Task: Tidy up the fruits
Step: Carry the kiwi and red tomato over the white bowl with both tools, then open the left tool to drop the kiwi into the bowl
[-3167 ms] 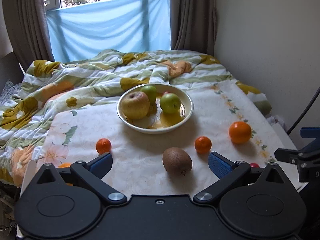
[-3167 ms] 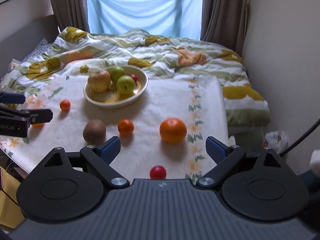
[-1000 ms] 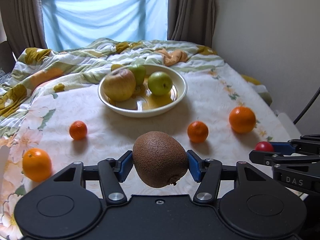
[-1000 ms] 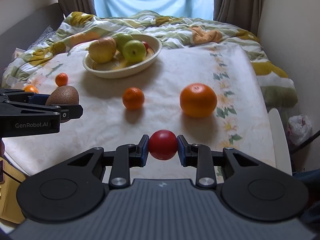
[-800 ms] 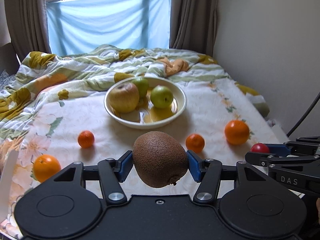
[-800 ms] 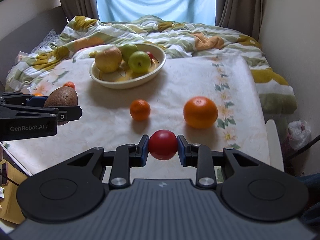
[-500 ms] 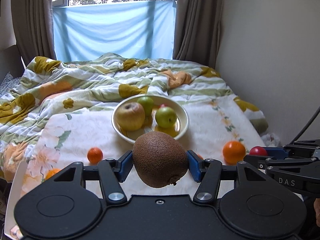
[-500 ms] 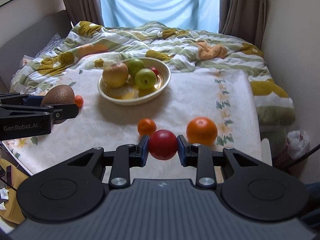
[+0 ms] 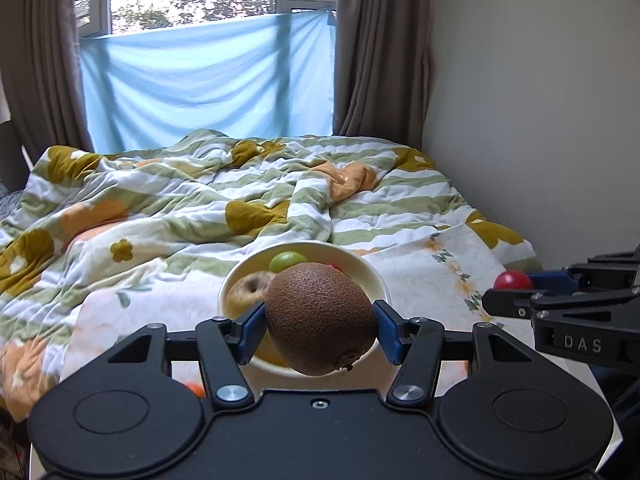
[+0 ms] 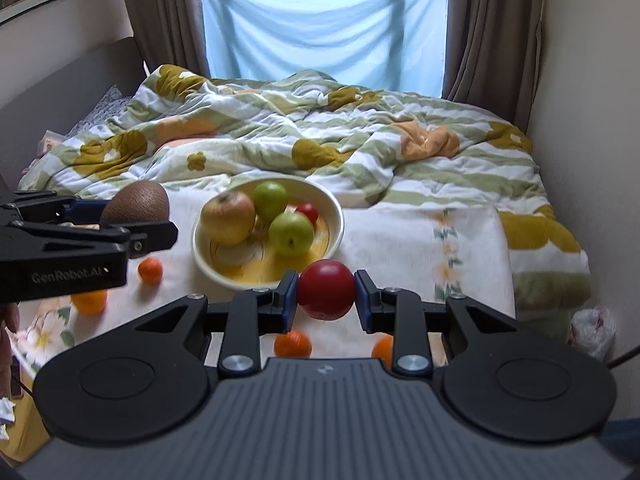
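Left wrist view has the fuzzy brown oval kiwi [image 9: 320, 318] front and centre, pinched between the blue pads of the left gripper [image 9: 319, 330], so that gripper is clamped on it and the kiwi is up off the bed, hanging right in front of the cream round ceramic bowl [image 9: 370, 272]. Over on the right edge of that view the right gripper [image 9: 516, 286] pokes in sideways, and it's closed on a small glossy red round fruit [image 9: 513, 281]; can't tell what kind.

Right wrist view shows the same red fruit close up, squeezed between the pads, just this side of the bowl's near rim. Inside the bowl sit a big yellowish-red apple [image 10: 228, 218], two green apples [image 10: 291, 233] and a tiny red fruit [image 10: 307, 212] tucked behind them. Loose on the white floral cloth [image 10: 420, 248] around it are small orange tangerines [image 10: 150, 270], one near the bowl's left side, more down by the gripper bodies, partly hidden.

All of it is on a bed with a crumpled green-striped flowery quilt [image 10: 320, 136], and a pale blue sheet [image 10: 324, 28] hangs across the window behind
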Action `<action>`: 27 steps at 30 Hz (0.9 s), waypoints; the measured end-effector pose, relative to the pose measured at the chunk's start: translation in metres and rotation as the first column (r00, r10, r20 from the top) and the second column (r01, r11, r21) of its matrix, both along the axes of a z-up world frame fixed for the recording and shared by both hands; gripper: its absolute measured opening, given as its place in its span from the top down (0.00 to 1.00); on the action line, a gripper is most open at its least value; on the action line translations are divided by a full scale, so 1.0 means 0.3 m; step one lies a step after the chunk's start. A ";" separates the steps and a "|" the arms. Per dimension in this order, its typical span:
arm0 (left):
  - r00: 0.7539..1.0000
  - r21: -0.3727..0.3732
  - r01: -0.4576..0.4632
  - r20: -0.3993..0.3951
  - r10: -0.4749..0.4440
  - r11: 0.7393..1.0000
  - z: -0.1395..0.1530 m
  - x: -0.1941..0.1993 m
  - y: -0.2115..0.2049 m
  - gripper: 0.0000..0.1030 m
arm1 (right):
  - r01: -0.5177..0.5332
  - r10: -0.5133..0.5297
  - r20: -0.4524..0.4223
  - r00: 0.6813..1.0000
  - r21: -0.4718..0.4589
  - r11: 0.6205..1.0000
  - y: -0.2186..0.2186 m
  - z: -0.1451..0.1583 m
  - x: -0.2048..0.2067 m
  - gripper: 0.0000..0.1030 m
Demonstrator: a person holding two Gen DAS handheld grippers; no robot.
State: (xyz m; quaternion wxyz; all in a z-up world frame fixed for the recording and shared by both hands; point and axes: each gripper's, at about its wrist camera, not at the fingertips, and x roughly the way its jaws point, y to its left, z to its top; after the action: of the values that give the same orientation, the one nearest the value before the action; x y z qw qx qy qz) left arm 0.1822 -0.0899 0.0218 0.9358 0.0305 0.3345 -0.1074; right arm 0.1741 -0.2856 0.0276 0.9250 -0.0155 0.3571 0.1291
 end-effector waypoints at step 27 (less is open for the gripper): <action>0.966 0.019 0.098 -0.243 -0.090 0.995 -0.295 0.330 -0.044 0.40 | 0.063 -0.062 -0.111 0.992 0.006 0.998 0.031 -0.143 0.346 0.56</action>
State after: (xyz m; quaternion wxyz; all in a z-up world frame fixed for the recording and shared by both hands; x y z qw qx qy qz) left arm 0.2812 -0.1031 -0.0666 0.8813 0.0476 0.4458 -0.1494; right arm 0.2778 -0.2763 -0.0154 0.9075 0.0074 0.4073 0.1027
